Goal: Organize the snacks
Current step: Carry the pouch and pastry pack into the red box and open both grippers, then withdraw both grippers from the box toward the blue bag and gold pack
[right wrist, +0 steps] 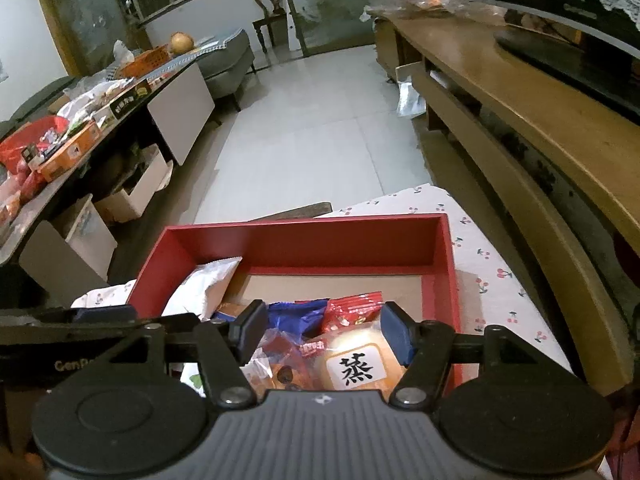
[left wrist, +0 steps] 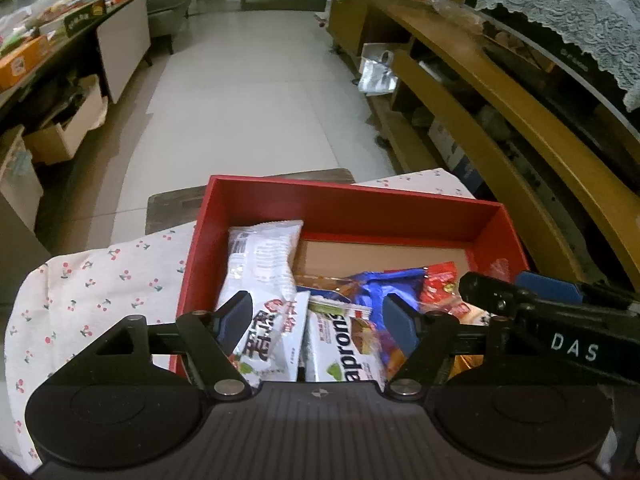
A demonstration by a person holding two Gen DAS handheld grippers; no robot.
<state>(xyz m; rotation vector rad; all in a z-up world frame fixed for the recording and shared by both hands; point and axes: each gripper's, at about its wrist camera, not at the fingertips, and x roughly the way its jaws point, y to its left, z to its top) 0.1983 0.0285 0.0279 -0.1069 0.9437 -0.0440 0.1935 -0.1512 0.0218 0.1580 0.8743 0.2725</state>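
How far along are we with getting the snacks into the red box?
Done: several packets, among them a white packet, a blue wrapper and a bun pack, lie at the near end of the red box.
In hand: nothing; the left gripper and right gripper hover with jaws open.
Left: the far end is bare; neatening seems due.

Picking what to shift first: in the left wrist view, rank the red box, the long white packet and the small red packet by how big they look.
1. red box, by far the largest.
2. long white packet.
3. small red packet, smallest, though other snacks partly cover it.
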